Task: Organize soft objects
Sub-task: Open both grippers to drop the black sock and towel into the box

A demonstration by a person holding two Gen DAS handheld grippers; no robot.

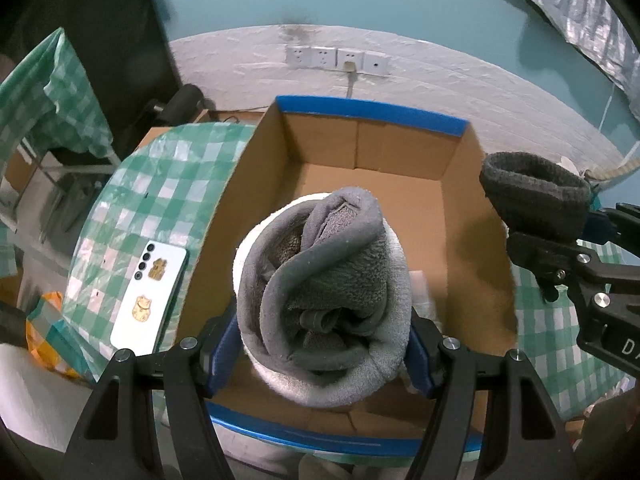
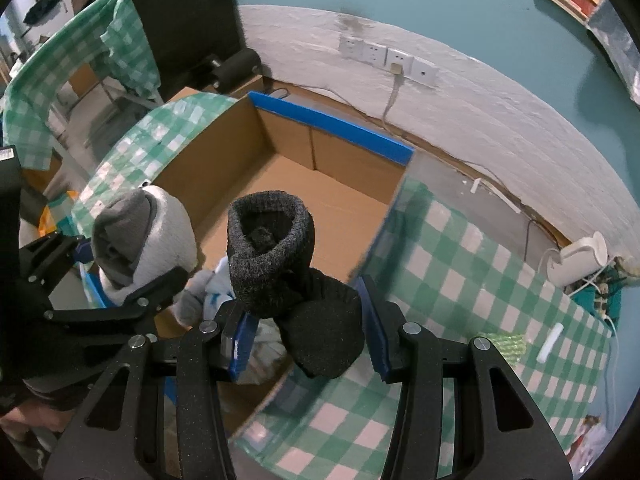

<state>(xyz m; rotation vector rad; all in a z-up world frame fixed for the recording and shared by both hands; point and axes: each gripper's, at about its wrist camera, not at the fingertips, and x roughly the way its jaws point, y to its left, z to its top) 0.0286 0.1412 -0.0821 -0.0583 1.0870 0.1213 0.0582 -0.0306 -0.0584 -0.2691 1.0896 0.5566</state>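
Observation:
My left gripper [image 1: 322, 352] is shut on a rolled bundle of grey and white socks [image 1: 324, 304], held above the near end of an open cardboard box [image 1: 372, 114] with blue-taped rims. The right wrist view shows that bundle [image 2: 140, 232] at the left. My right gripper [image 2: 308, 336] is shut on a dark grey rolled sock [image 2: 272, 256], which hangs over the box's [image 2: 328, 124] near right wall. That dark sock [image 1: 536, 196] also appears at the right edge of the left wrist view. Pale soft items [image 2: 216, 288] lie in the box's near corner.
The box stands on a table with a green-checked cloth [image 2: 460, 280]. A white phone [image 1: 150, 292] lies left of the box. A white device [image 2: 580, 260], cables and a white stick [image 2: 550, 344] sit at the right. Wall sockets [image 1: 336, 58] are behind.

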